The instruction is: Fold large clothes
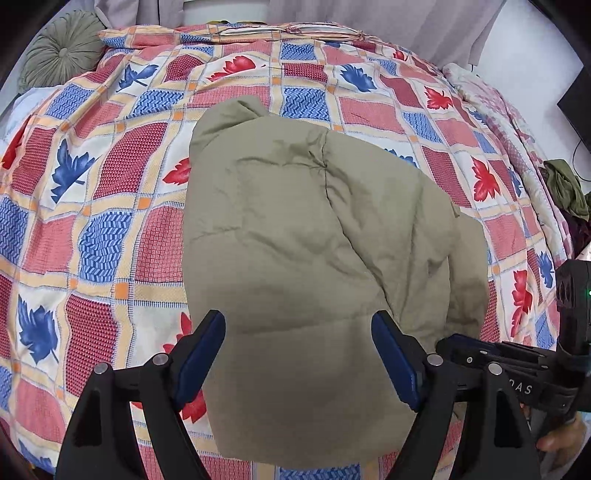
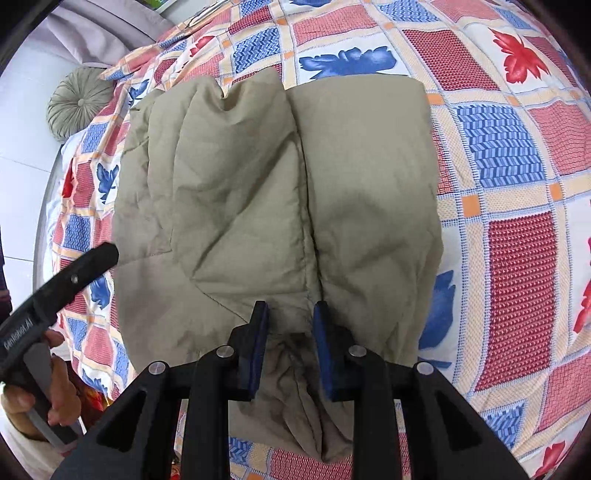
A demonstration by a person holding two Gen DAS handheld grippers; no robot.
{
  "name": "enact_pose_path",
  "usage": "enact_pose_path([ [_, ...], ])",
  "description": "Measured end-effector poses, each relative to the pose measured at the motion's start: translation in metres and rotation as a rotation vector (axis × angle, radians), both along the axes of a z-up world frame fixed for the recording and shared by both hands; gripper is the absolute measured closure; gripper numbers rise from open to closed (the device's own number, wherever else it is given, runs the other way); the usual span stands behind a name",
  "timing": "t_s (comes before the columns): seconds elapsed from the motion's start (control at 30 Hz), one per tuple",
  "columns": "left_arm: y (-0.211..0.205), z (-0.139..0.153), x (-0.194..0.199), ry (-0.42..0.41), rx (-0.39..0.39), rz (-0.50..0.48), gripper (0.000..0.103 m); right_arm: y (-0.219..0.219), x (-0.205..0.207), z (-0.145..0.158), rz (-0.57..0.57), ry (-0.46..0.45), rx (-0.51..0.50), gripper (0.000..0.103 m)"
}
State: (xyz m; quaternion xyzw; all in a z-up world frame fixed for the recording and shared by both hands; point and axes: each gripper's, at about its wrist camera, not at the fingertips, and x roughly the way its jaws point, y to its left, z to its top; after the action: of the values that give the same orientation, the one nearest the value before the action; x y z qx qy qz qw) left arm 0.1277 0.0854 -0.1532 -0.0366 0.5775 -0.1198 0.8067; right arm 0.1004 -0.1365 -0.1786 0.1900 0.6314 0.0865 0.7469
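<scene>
A large khaki padded jacket (image 1: 303,240) lies folded in on itself on the bed; it also fills the middle of the right wrist view (image 2: 273,199). My left gripper (image 1: 299,328) is open, its jaws wide apart above the jacket's near part, holding nothing. My right gripper (image 2: 290,314) has its jaws partly closed, with bunched jacket fabric between the blue pads (image 2: 258,347) at the near edge. The right gripper's body shows in the left wrist view (image 1: 517,369). The left gripper shows at the left in the right wrist view (image 2: 74,277).
The bed is covered by a checked quilt (image 1: 110,206) with red and blue leaf prints. A round green cushion (image 1: 62,48) lies at the far left corner. Dark clothes (image 1: 565,188) hang off the right side. Curtains (image 1: 369,14) hang behind the bed.
</scene>
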Motion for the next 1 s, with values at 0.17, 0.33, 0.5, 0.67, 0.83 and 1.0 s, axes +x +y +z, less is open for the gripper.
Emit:
enact_pose_path([
  [0.17, 0.006, -0.001, -0.012, 0.045, -0.021, 0.024, 0.021, -0.003, -0.01, 0.008, -0.008, 0.018, -0.009, 0.074],
  [0.33, 0.015, 0.001, -0.025, 0.058, -0.02, 0.062, 0.0, 0.003, -0.022, 0.012, 0.003, 0.044, -0.02, 0.074],
  [0.5, 0.023, 0.014, -0.039, 0.037, 0.058, 0.072, 0.0, 0.006, -0.035, 0.021, 0.002, 0.06, -0.024, 0.071],
  [0.67, 0.035, 0.024, -0.056, 0.019, 0.091, 0.099, 0.0, 0.005, -0.047, 0.034, -0.003, 0.057, -0.033, 0.054],
  [0.83, 0.037, 0.026, -0.081, 0.057, 0.151, 0.099, 0.0, 0.006, -0.061, 0.045, 0.009, 0.081, -0.074, 0.043],
  [1.0, 0.032, 0.038, -0.112, 0.106, 0.111, 0.044, 0.0, 0.005, -0.082, 0.063, 0.027, 0.102, -0.096, 0.027],
])
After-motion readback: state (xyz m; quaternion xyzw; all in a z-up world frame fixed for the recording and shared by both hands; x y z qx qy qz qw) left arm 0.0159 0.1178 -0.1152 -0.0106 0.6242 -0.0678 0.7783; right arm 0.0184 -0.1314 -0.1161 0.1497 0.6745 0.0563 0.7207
